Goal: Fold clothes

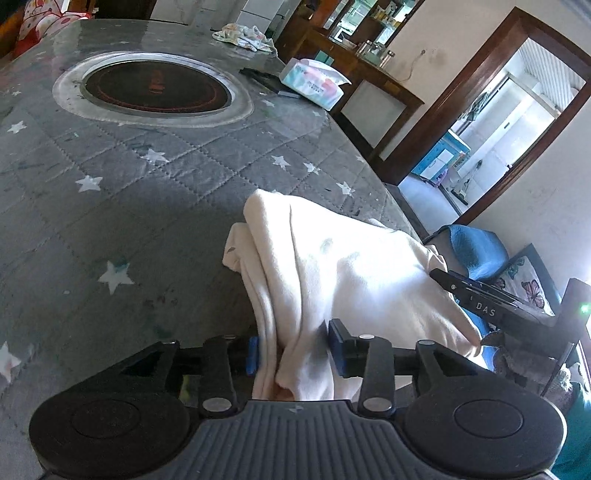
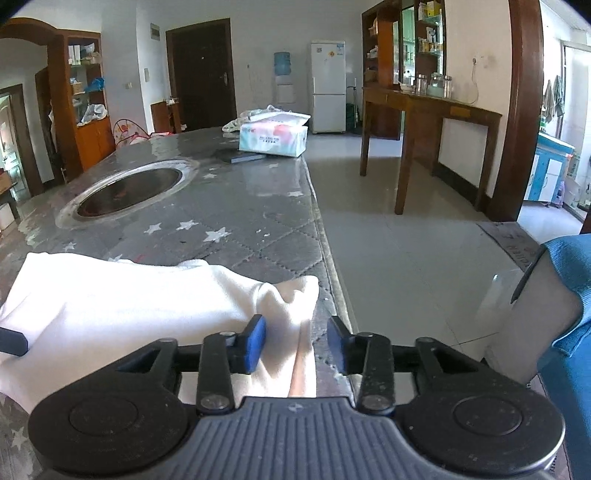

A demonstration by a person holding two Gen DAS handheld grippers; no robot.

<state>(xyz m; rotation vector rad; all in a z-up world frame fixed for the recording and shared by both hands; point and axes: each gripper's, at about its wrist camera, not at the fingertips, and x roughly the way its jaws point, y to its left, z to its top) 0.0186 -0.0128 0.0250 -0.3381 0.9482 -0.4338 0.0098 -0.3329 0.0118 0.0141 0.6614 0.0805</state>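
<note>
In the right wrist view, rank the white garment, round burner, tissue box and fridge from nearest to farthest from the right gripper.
1. White garment, between its jaws, near table corner.
2. Round burner, mid-table, left.
3. Tissue box, table's far end.
4. Fridge, back wall.

Cream garment [image 1: 332, 266], folded and bunched; lying at the table's near edge.

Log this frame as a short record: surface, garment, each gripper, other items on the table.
surface: table with grey star-print quilted cover
garment: white garment, bunched at the table's near edge
left gripper: open, cloth between the jaws, pads not pressing
right gripper: open, cloth edge between the jaws
other items: round inset burner, tissue pack, dark flat object, crumpled cloth at the far end
</note>
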